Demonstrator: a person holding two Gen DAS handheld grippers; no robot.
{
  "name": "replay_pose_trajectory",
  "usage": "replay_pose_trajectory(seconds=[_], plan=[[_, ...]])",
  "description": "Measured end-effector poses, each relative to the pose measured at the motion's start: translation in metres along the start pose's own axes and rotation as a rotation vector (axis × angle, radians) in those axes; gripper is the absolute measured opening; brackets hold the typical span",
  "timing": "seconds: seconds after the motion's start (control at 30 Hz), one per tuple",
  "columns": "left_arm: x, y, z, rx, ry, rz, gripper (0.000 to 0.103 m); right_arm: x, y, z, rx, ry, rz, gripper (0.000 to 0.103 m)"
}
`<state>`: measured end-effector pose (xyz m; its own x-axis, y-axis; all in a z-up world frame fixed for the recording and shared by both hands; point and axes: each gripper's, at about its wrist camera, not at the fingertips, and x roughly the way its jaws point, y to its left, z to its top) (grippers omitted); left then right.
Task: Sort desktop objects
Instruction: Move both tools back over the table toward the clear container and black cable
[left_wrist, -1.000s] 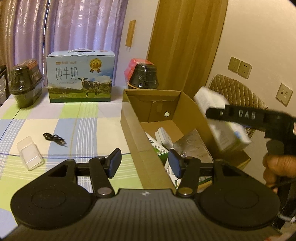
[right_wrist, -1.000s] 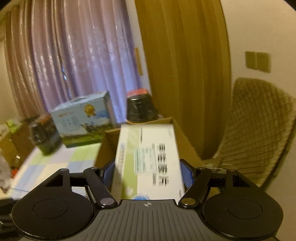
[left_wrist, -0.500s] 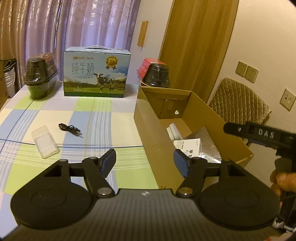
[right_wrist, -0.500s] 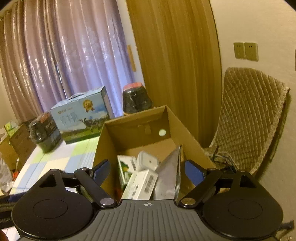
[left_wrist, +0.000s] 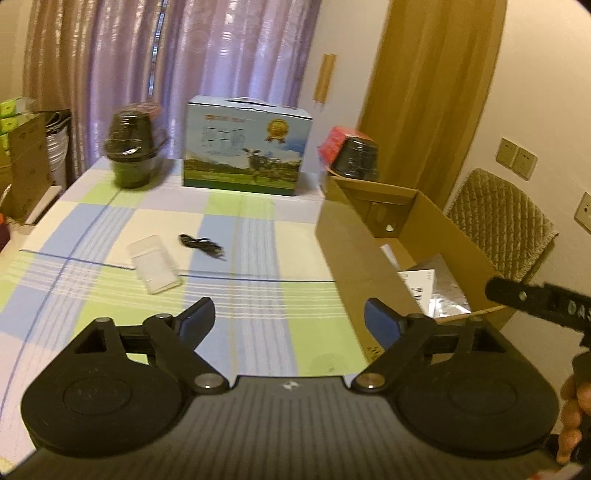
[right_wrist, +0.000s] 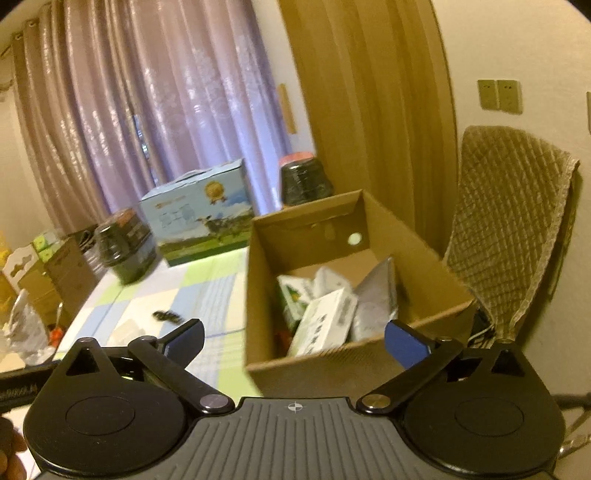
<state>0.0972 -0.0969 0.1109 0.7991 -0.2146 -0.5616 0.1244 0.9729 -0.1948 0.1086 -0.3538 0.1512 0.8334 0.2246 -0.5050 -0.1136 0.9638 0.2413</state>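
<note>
Left wrist view: the left gripper (left_wrist: 290, 319) hangs with fingers spread wide and empty over the near part of the table (left_wrist: 258, 295), bare cloth beneath it. A clear case (left_wrist: 154, 264) and black cable (left_wrist: 202, 246) lie mid-table, apart. At the right edge the box (right_wrist: 417, 258) holds sorted packs. The right gripper (right_wrist: 293, 338), also wide and empty, hovers before its near rim

My left gripper (left_wrist: 290, 319) is black, its jaws blue-padded. Silver screws pin my links. My right gripper (right_wrist: 293, 338) matches, with a ribbed grey deck.
</note>
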Motion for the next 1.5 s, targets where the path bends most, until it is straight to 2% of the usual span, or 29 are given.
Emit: replay_pose_trajectory(seconds=[0.2,0.67,0.97,1.5], plan=[[-0.018,0.03,-0.004,-0.02,-0.006,0.068,0.094,-0.003,0.026,-0.02,-0.023,0.054,0.045,0.101],[-0.047,0.086,-0.017,-0.062,0.016,0.197,0.098,0.002,0.074,-0.058,-0.089,0.142,0.129,0.101],[-0.048,0.1,-0.019,-0.079,0.027,0.218,0.099,0.007,0.088,-0.065,-0.117,0.167,0.14,0.101],[-0.026,0.114,-0.022,-0.086,0.069,0.23,0.099,0.031,0.101,-0.066,-0.156,0.201,0.152,0.101]])
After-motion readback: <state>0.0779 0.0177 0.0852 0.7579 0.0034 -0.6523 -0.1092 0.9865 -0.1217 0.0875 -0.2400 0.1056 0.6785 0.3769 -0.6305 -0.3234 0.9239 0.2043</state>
